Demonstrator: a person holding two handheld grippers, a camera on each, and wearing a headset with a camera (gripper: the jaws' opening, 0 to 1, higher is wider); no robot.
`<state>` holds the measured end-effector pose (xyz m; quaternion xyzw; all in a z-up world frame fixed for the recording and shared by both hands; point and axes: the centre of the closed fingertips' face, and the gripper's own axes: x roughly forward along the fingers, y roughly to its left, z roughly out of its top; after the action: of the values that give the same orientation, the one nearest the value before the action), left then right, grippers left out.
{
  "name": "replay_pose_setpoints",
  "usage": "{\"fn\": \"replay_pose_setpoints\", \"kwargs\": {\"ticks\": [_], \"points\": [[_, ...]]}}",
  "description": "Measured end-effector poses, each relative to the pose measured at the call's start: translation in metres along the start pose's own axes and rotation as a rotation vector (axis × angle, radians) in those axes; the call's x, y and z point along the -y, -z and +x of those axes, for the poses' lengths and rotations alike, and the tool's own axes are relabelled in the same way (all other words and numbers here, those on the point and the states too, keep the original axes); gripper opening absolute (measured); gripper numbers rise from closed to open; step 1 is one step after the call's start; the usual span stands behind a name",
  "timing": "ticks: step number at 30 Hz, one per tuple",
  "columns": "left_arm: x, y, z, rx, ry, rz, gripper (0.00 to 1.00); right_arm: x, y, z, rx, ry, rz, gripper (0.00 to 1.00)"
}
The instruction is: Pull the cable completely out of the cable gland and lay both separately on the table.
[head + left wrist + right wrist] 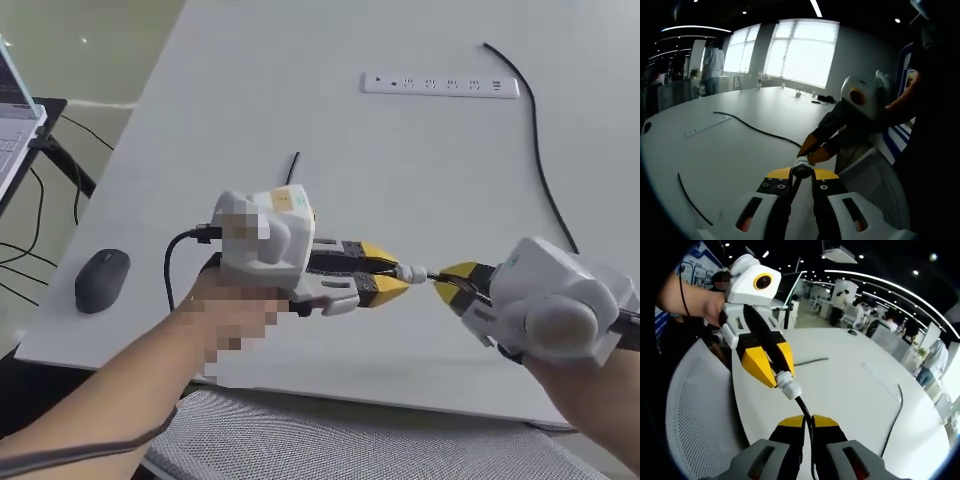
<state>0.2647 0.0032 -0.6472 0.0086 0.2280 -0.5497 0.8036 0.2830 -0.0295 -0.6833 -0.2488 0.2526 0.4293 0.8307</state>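
Above the table's near edge, a white cable gland (411, 272) hangs between the two grippers. My left gripper (398, 277) is shut on the gland (802, 165), its yellow tips clamped on the body. A thin black cable (802, 407) comes out of the gland (788, 384) and runs straight into my right gripper (807, 421), which is shut on it. In the head view the right gripper (447, 282) sits just right of the gland, with a short stretch of cable (430, 275) showing between them. The right gripper (809, 149) faces the left gripper (802, 175) head on.
A white power strip (440, 85) lies at the back of the grey table (250, 120), with a long black cord (540, 150) curving to the right. A short black wire (292, 168) lies mid-table. A mouse (102, 280) sits at the left edge. A mesh chair (300, 430) is below.
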Motion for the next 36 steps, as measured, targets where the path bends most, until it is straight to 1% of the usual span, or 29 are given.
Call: {"fn": "replay_pose_setpoints", "kwargs": {"ticks": [5, 7, 10, 12, 17, 18, 20, 22, 24, 26, 31, 36], "points": [[-0.002, -0.002, -0.004, 0.012, 0.003, -0.008, 0.15, 0.006, 0.011, 0.0, -0.021, 0.009, 0.033, 0.0], [-0.002, -0.002, -0.004, 0.016, 0.004, -0.008, 0.15, 0.009, 0.017, 0.0, -0.033, 0.013, 0.06, 0.0], [-0.002, -0.004, -0.004, 0.024, 0.003, -0.004, 0.15, 0.012, 0.029, -0.001, -0.046, 0.021, 0.144, 0.0], [-0.002, -0.005, -0.004, 0.031, 0.002, -0.002, 0.15, 0.015, 0.037, 0.0, -0.056, 0.025, 0.18, 0.0], [-0.002, -0.007, -0.004, 0.04, 0.001, 0.003, 0.15, 0.02, 0.059, 0.001, -0.087, 0.046, 0.343, 0.0], [-0.002, -0.007, -0.004, 0.042, -0.001, 0.007, 0.15, 0.021, 0.063, 0.001, -0.101, 0.048, 0.363, 0.0], [-0.001, -0.008, -0.003, 0.047, -0.002, 0.011, 0.15, 0.022, 0.069, 0.001, -0.103, 0.056, 0.409, 0.0], [-0.001, -0.007, -0.003, 0.049, -0.003, 0.014, 0.15, 0.023, 0.074, 0.001, -0.118, 0.067, 0.422, 0.0], [0.0, -0.006, -0.002, 0.049, -0.003, 0.017, 0.15, 0.026, 0.08, 0.001, -0.13, 0.091, 0.443, 0.0], [0.0, -0.005, -0.001, 0.049, -0.003, 0.015, 0.15, 0.027, 0.085, 0.001, -0.134, 0.097, 0.48, 0.0], [0.0, -0.001, 0.002, 0.044, -0.006, 0.012, 0.15, 0.023, 0.089, 0.003, -0.142, 0.099, 0.515, 0.0], [0.0, 0.0, 0.003, 0.041, -0.011, 0.006, 0.15, 0.021, 0.089, 0.003, -0.138, 0.103, 0.521, 0.0]]}}
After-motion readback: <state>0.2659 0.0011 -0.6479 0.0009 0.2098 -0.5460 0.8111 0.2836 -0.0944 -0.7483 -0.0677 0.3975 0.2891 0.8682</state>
